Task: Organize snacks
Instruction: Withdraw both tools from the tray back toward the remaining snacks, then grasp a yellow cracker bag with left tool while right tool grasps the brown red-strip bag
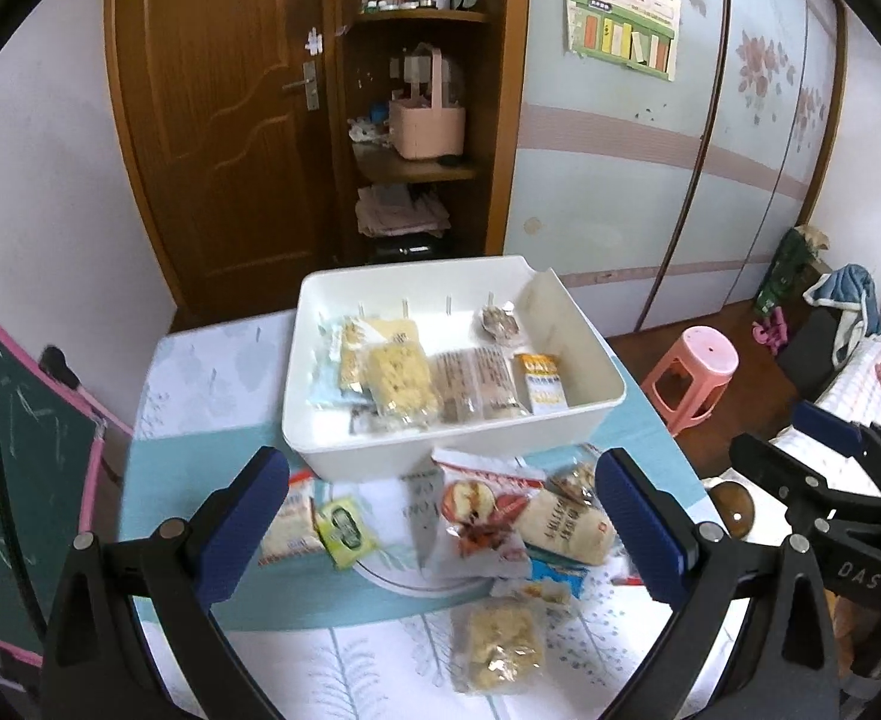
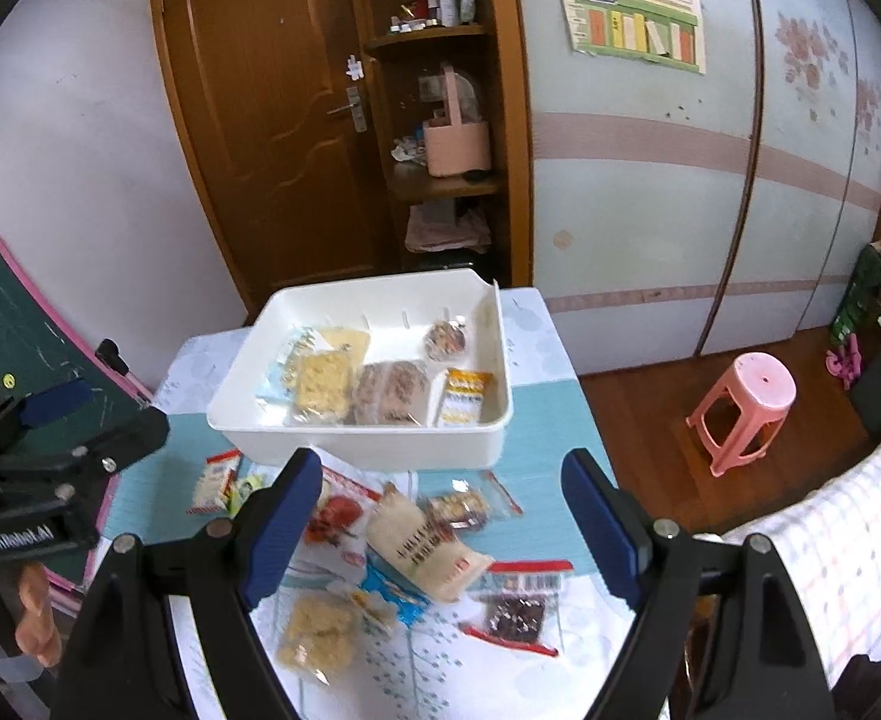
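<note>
So both grippers were caught hanging wide open over the loose snacks with nothing held in either one. The white bin (image 1: 326, 438) was seen at about 12 o'clock from both, already partly filled with a row of packets, while the rest was left scattered on the blue tablecloth (image 1: 158, 480) in front of it. The right gripper (image 2: 440, 534) was framed right around the pale rice-cracker packet (image 2: 425, 546), which was lying with its long axis run from roughly 11 to 5 o'clock, so diagonal to the jaws and not square with them. The dark red-edged pouch (image 2: 515, 606) was spotted just off at 4 o'clock from that packet, still inside the right jaw. From the left gripper (image 1: 440, 528) the same cracker packet (image 1: 566, 525) was seen well over toward 3 o'clock, near its right finger, with the apple-picture packet (image 1: 476, 510) sitting closer to centre. So the cracker packet was probably better placed for the right hand, though a bit of wrist twist would likely be needed first.
</note>
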A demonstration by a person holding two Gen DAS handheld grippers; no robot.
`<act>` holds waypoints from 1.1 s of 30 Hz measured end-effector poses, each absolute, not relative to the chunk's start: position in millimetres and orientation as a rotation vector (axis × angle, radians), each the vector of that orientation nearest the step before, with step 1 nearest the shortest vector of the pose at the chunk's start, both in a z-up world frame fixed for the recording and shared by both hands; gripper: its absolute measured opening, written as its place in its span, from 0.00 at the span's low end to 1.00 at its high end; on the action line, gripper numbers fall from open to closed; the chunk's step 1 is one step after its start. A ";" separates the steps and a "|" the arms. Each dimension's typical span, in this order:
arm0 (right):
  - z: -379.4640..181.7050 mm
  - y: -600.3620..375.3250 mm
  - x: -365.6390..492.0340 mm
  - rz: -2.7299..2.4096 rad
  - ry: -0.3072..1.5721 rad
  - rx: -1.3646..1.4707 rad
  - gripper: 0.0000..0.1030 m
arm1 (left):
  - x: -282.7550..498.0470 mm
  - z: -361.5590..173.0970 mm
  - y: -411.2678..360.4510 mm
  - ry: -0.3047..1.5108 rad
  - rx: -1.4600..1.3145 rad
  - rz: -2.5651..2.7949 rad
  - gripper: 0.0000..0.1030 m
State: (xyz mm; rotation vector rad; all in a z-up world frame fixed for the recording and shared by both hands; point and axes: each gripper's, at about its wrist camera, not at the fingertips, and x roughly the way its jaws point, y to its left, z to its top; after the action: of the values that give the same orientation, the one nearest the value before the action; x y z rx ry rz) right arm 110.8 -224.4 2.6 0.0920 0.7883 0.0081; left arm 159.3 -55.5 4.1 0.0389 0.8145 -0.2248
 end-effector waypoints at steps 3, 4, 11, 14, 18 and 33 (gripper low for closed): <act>-9.6 -228.1 101.2 -0.003 0.796 0.081 0.80 | 153.2 -7.8 -56.7 0.827 0.025 -0.229 0.99; -13.9 -229.4 98.2 -0.003 0.802 0.078 0.80 | 151.4 -11.9 -56.9 0.830 0.026 -0.227 0.99; -49.8 -233.3 87.9 -0.013 0.856 0.053 0.80 | 139.9 -52.0 -66.5 0.876 0.053 -0.236 0.99; -66.1 -240.6 84.4 0.007 0.880 0.074 0.80 | 133.3 -72.1 -73.8 0.890 0.091 -0.242 0.99; -90.6 -251.9 79.9 0.014 0.910 0.069 0.80 | 130.1 -103.6 -82.1 0.956 0.122 -0.254 0.99; -167.2 -285.9 82.7 0.082 1.036 0.078 0.80 | 130.4 -201.0 -114.7 1.214 0.147 -0.281 0.99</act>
State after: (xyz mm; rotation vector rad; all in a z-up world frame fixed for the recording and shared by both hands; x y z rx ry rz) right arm 82.7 -285.9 -167.2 0.0782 1.0363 0.0823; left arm 130.4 -114.7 -201.0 0.1468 1.2138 -0.2807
